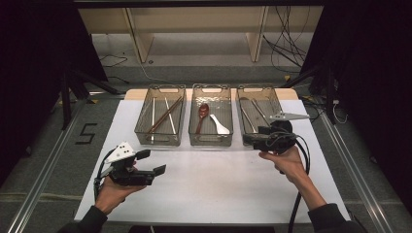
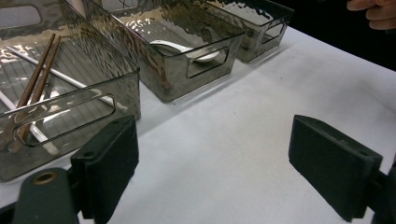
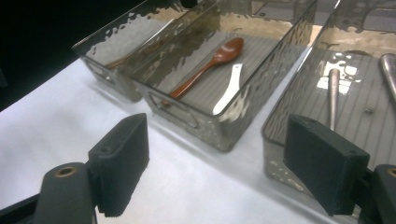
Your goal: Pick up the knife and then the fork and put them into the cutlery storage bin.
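Three smoky clear bins stand in a row at the back of the white table (image 1: 218, 179). The left bin (image 1: 159, 141) holds brown chopsticks (image 2: 37, 86) and white ones (image 2: 70, 79). In the middle bin (image 1: 210, 142) lie a brown spoon (image 3: 210, 63) and a white spoon (image 3: 229, 93). Metal utensils (image 3: 332, 93) lie in the right bin (image 1: 239, 116). My left gripper (image 1: 151, 162) is open over the table's front left, its jaws wide apart and empty (image 2: 219, 168). Just in front of the right bin, my right gripper (image 1: 256, 136) is open and empty (image 3: 224, 172).
Past the table's far edge stand a wooden shelf frame (image 1: 194, 29) and loose cables (image 1: 286, 43) on the floor. Black stands (image 1: 68, 92) flank the table. The bare white surface stretches between the two grippers.
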The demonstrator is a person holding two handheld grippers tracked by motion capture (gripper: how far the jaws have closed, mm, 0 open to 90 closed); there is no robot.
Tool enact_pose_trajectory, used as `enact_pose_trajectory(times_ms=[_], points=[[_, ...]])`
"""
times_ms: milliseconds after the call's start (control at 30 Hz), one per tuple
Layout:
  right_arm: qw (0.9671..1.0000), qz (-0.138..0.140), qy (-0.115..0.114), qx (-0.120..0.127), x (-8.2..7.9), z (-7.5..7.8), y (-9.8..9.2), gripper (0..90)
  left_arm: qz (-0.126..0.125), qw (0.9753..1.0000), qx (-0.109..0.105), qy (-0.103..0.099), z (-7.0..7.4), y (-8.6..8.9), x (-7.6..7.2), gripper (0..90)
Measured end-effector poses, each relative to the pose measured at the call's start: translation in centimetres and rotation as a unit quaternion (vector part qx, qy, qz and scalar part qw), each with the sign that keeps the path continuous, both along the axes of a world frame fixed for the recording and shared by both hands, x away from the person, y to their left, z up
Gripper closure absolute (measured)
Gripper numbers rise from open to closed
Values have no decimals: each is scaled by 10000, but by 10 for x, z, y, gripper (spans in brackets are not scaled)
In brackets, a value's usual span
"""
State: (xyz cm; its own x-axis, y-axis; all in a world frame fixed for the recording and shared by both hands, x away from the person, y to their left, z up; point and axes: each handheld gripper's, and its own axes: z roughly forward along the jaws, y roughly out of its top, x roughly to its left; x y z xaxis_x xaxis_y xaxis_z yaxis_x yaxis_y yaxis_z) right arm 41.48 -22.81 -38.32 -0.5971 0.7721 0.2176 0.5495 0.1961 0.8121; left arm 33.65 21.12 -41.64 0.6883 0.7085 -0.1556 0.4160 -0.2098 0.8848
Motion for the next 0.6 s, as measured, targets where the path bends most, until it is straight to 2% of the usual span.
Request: enact_pose_trajectory(times_ms=[333,500,600], points=[[9995,182,-230,139,-25,-3,8,227,-10,10000,-62,36,0,1,-1,157],[9992,241,-317,66,-37,-9,8,214,-15,10000,-81,48,0,1,-1,157],[9990,252,-356,123,-45,-12,7,213,-20,10000,-81,52,0,1,-1,157]])
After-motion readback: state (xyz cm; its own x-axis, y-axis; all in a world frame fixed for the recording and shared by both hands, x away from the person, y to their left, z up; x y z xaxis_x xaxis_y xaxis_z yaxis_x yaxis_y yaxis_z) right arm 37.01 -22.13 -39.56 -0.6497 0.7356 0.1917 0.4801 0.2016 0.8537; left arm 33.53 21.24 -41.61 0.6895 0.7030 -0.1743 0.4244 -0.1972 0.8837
